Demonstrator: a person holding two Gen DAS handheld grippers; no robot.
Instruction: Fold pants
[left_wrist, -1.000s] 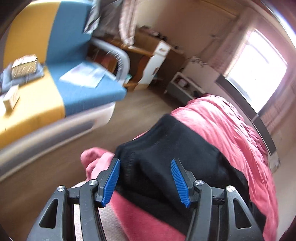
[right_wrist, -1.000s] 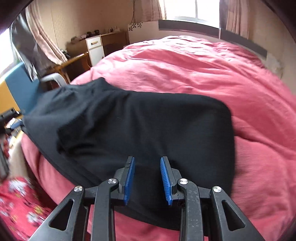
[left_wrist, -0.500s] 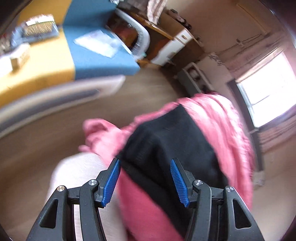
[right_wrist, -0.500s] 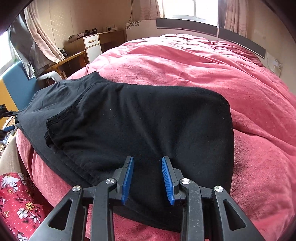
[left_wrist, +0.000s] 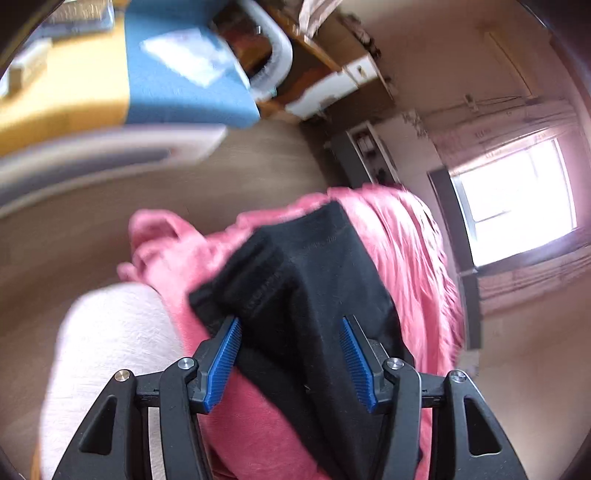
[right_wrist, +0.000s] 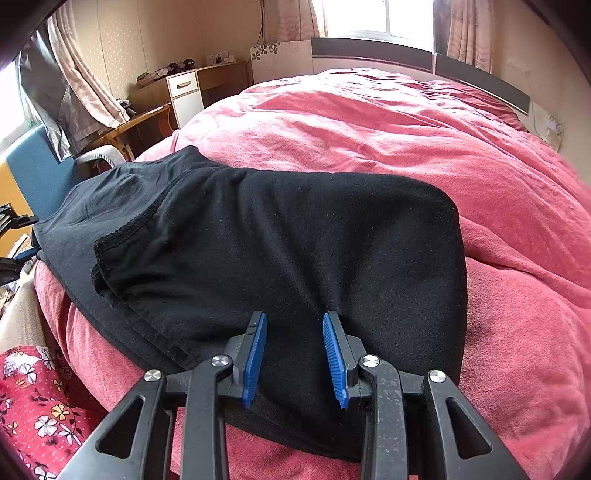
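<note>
Both hand-held grippers hovered empty over the folded black cotton pants (right_wrist: 280, 236) on the pink fleece bed cover (right_wrist: 424, 140): left (left_wrist: 291, 360) wide & newly rolled at the edge, right (right_wrist: 295, 354) narrower; fold prob. done.

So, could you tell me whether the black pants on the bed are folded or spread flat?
Folded: the black pants lie doubled on the pink duvet, a hemmed edge resting atop another layer.
</note>
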